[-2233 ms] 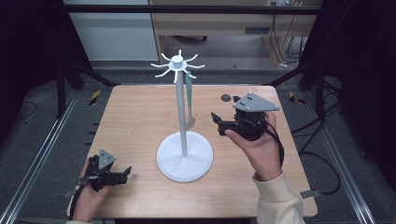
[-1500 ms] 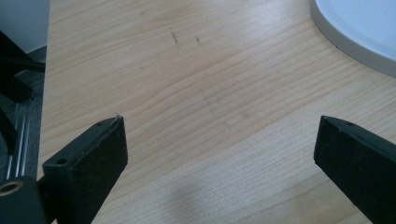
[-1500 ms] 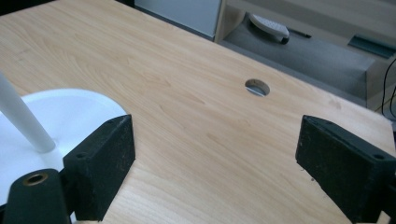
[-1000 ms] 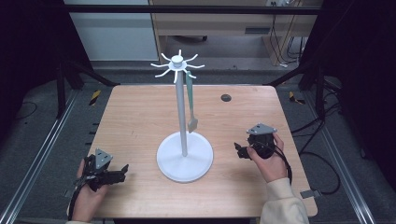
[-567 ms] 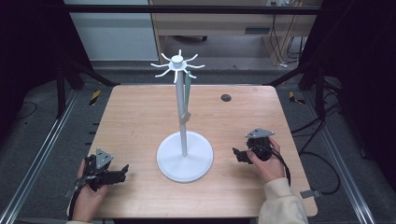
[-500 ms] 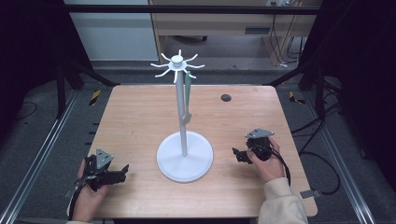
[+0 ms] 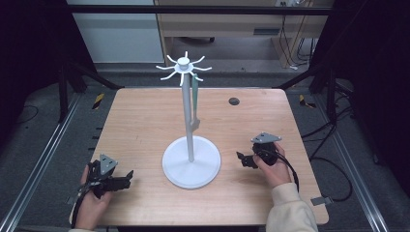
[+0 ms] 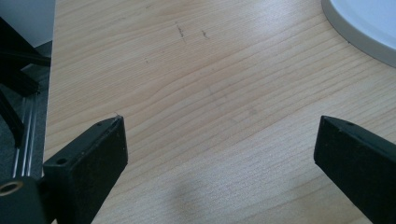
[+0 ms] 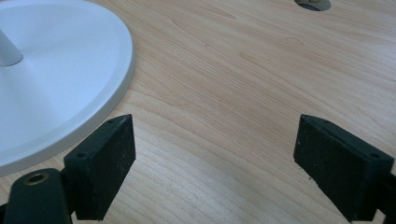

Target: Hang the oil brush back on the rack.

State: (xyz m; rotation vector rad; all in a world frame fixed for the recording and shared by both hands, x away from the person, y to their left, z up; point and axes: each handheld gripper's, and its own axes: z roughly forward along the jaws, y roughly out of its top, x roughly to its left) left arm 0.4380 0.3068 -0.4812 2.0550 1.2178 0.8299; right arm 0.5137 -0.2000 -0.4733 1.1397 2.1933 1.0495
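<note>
Wooden table [image 7: 145,121]: light grain, faint scuff marks visible in the left gripper view. A round dark cable hole [image 7: 234,101] sits near the far edge, right of centre. A white stand [image 7: 191,166] occupies the middle: round base flat on the tabletop, upright pole, radial hooks at the top. A pale green utensil [image 7: 195,104] hangs from one hook, close beside the pole. Black frame rails [image 7: 38,164] flank the table.

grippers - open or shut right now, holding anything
left gripper: open, jaws wide apart, nothing between them.
right gripper: open, jaws wide apart, nothing between them.
</note>
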